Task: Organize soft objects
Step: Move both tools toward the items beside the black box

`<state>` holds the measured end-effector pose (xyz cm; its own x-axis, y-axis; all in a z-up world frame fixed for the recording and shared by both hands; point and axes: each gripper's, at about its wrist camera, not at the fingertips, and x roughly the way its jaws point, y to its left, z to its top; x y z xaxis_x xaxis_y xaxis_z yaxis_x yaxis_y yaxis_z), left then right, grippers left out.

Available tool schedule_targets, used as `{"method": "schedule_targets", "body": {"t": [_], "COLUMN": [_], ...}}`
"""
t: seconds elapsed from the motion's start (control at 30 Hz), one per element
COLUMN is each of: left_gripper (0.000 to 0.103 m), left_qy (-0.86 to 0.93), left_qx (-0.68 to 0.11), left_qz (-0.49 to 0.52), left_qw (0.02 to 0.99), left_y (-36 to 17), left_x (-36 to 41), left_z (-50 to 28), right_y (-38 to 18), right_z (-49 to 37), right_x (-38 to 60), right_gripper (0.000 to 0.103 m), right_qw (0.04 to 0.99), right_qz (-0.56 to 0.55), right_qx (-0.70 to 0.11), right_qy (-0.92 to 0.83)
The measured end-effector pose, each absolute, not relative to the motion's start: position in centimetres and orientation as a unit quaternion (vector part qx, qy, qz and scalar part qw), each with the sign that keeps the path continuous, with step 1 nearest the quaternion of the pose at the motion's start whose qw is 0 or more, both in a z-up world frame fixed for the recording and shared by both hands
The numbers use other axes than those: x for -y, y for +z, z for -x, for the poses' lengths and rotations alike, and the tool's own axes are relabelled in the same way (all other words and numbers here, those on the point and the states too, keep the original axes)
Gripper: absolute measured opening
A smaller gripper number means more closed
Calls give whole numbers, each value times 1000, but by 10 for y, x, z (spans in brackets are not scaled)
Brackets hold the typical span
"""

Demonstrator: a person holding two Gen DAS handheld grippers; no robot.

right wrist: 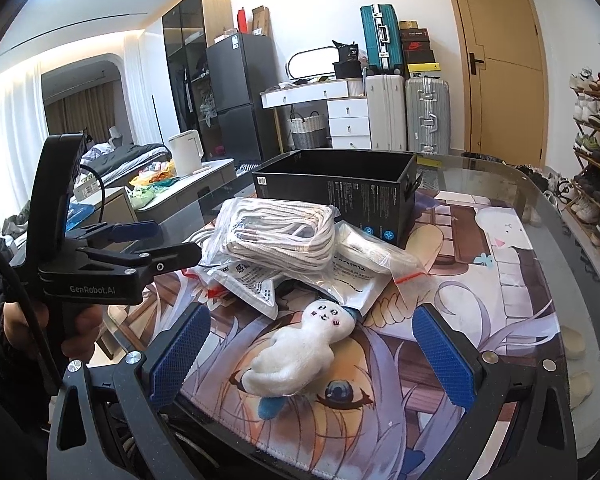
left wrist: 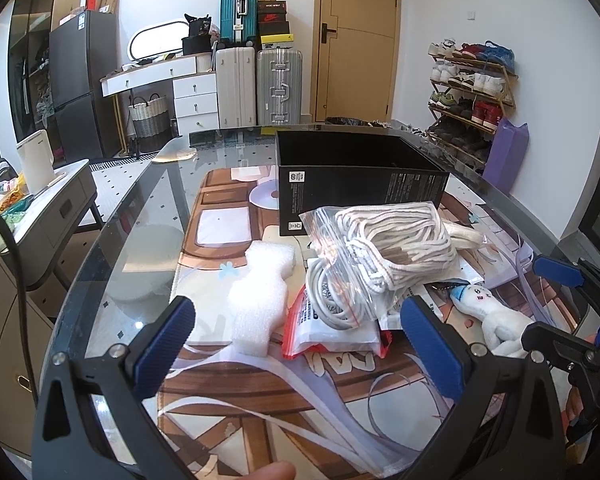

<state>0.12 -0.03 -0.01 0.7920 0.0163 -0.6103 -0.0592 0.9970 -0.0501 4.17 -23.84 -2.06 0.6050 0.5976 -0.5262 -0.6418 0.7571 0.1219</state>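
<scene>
Your left gripper [left wrist: 300, 344] hangs low over the printed desk mat [left wrist: 228, 392] with its blue-padded jaws spread wide and nothing between them. Just ahead of its left finger lies the white foam block [left wrist: 256, 300], resting on the mat. To the right of the foam sits a red-edged packet [left wrist: 332, 332], and on top of it a clear zip bag of white rope [left wrist: 384, 256], piled together with a coil of white cable [left wrist: 324, 292]. Behind the pile stands the open black box [left wrist: 356, 176], its inside dark and its contents not visible. Further right, the white plush toy [right wrist: 300, 344] lies on the mat, face up, its head touching the edge of the bag pile. Your right gripper [right wrist: 312, 360] is open too, its jaws wide apart on either side of the plush toy, with neither pad touching it.
</scene>
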Motion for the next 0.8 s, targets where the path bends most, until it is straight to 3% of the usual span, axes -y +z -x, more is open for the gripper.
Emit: {"method": "schedule_targets", "body": {"t": [0.8], "left_gripper": [103], "left_qy": [23], "left_qx": [-318], "left_qz": [44], "left_qw": [947], "left_y": [1], "left_x": [-7], "left_z": [0], "right_y": [-27], "right_z": [-44], "right_x": [226], "right_gripper": [103], "right_qw": [891], "right_qz": [54], "right_qx": [-297], "right_qy": [338]}}
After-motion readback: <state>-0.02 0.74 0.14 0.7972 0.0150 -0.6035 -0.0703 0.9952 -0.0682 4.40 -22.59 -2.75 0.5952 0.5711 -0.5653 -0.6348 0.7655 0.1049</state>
